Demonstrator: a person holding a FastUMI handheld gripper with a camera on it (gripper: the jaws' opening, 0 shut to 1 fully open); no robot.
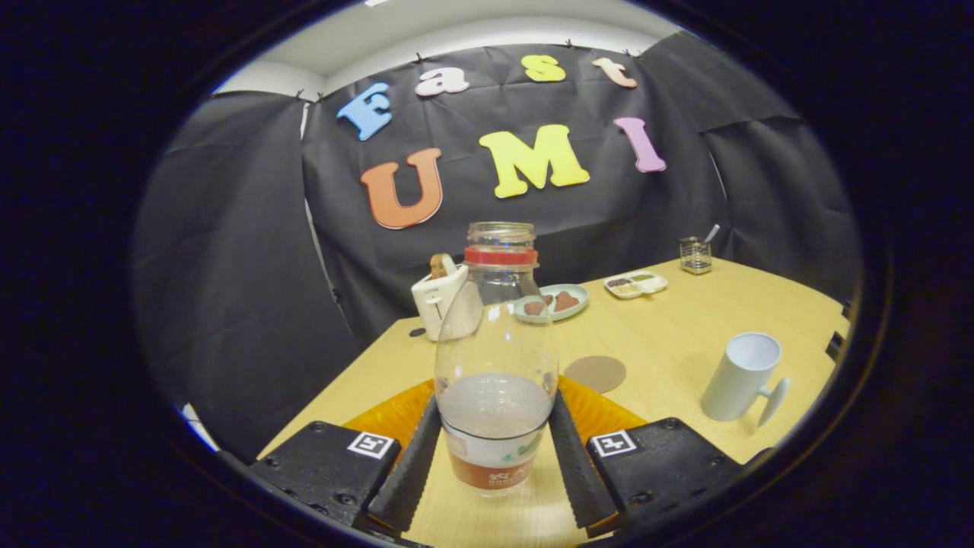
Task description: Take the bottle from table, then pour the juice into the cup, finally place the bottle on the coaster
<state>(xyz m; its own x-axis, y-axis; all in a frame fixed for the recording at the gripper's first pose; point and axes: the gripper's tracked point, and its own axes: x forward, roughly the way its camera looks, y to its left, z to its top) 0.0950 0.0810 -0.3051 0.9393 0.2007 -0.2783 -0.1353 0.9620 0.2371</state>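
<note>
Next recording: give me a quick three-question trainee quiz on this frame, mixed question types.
1. True or false: the bottle has its cap off.
2. Which lies nearer the bottle: (A) the round coaster or (B) the white cup?
3. Fill in: the gripper has the bottle's lower part ____ its two fingers.

Key
1. True: the mouth above the red neck ring is open.
2. A: the coaster sits just beyond the bottle, the cup stands farther off to the side.
3. Between: the fingers flank the labelled base closely on both sides; whether both press on it is unclear.
</note>
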